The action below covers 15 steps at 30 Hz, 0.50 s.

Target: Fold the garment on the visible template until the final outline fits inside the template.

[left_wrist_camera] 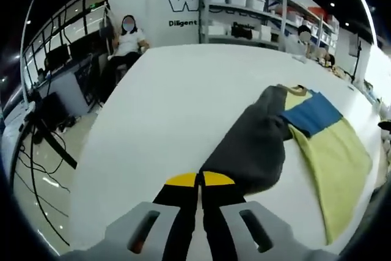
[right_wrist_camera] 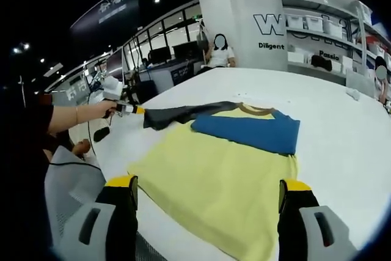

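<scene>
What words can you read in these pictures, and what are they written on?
"Diligent" stands in small dark letters on the white wall, under a big outlined logo.
The big logo starts with "W"; the shelf hides the rest.
A dark word on the shelf edge is too blurred to read.
The dark sign hanging overhead has pale marks, too small to read.
The shirt shows no words.

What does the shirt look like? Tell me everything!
The shirt is soft cloth: yellow body, blue band across the chest, brown collar, dark grey sleeve. It lies flat on the white table. The left claw is shut on the sleeve's end, pulling it out sideways. The open right claw hovers above the hem.
</scene>
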Motion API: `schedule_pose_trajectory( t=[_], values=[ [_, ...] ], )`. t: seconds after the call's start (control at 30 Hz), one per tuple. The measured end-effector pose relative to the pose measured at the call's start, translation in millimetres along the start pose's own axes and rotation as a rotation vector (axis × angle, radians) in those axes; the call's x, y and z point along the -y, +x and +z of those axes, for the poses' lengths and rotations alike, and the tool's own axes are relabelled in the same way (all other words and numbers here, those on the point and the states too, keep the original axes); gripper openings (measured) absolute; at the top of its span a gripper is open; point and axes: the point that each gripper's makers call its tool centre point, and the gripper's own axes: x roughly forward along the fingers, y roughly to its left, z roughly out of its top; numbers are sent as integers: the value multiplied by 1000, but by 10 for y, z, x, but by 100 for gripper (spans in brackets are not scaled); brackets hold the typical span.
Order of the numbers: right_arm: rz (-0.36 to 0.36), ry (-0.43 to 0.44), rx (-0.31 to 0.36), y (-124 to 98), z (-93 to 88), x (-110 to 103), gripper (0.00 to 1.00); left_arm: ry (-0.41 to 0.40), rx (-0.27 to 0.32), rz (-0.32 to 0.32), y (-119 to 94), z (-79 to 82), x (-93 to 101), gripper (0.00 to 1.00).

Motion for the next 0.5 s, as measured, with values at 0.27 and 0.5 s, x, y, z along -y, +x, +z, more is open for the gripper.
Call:
schedule_pose_trajectory(
  t=[0.27, 0.5],
  values=[
    [-3, 9, 3, -1, 11, 3, 99, 23, -11, 34, 117, 148, -154, 1],
    [-8, 16, -1, 0, -2, 15, 99, 55, -54, 66, 272, 218, -260, 1]
  ],
)
